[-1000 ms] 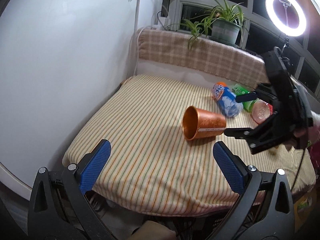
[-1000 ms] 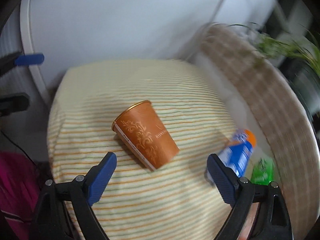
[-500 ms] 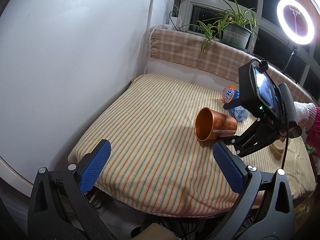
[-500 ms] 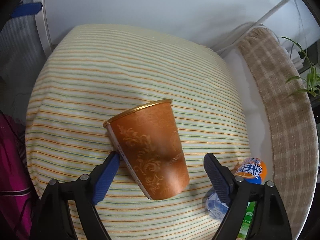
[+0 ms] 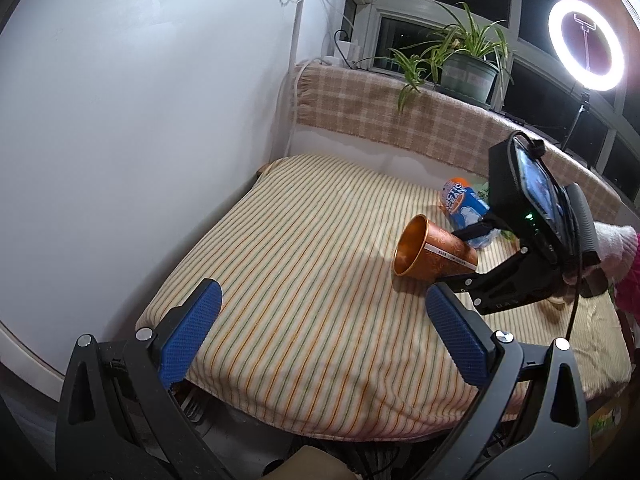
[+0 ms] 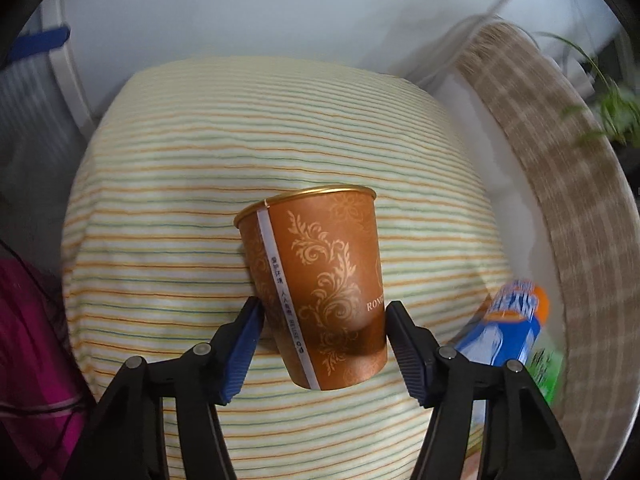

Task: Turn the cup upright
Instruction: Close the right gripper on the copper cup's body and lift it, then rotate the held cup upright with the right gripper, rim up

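Note:
An orange paper cup point(image 5: 430, 253) with a gold leaf pattern lies on its side on the striped cloth point(image 5: 312, 264), its mouth facing the left gripper. In the right wrist view the cup point(image 6: 324, 280) sits between the blue pads of my right gripper point(image 6: 322, 320), which press on its two sides near the base. My right gripper point(image 5: 466, 258) shows in the left wrist view, reaching in from the right. My left gripper point(image 5: 320, 328) is open and empty at the near edge of the cloth, well short of the cup.
A blue and orange packet point(image 5: 464, 206) lies just behind the cup, with a green packet point(image 6: 544, 364) beside it. A white wall point(image 5: 140, 120) stands on the left. A checked cloth ledge point(image 5: 400, 124) with a potted plant point(image 5: 466, 68) runs along the back.
My right gripper moved in around the cup and closed its fingers onto the cup's sides. The left gripper's view shifted slightly; the cup tilted a little.

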The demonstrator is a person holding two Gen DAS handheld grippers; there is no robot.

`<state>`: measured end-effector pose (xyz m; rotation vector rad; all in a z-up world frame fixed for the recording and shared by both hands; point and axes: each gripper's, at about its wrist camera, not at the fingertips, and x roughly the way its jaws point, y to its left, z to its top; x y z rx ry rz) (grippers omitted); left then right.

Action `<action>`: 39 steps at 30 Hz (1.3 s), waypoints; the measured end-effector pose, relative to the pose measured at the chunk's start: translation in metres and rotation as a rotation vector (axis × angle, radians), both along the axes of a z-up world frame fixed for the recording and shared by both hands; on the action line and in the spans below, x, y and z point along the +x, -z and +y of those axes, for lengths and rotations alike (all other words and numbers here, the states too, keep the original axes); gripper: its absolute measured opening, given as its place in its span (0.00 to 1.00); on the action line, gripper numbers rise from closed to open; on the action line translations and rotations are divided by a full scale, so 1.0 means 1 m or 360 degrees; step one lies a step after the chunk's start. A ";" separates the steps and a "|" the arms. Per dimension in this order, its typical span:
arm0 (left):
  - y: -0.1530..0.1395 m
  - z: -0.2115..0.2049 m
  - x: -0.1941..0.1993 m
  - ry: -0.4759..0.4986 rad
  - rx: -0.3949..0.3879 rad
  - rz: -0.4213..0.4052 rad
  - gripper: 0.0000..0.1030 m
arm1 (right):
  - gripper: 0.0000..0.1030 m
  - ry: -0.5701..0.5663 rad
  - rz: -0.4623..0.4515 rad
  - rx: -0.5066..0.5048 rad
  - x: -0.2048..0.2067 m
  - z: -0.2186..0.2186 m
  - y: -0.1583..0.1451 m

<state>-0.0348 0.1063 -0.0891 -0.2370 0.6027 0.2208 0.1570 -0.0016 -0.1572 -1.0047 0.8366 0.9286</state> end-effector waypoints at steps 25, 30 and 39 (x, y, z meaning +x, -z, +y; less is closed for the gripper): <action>-0.002 -0.046 0.050 0.0382 -0.0203 0.0005 1.00 | 0.62 0.1624 0.0628 0.1057 -0.019 -0.162 0.002; -0.002 -0.052 0.063 0.0446 -0.0276 0.0044 1.00 | 0.62 0.1801 0.0693 0.1214 -0.021 -0.172 0.008; 0.003 -0.055 0.081 0.0515 -0.0400 0.0128 1.00 | 0.78 0.1821 0.0649 0.1246 -0.028 -0.179 0.008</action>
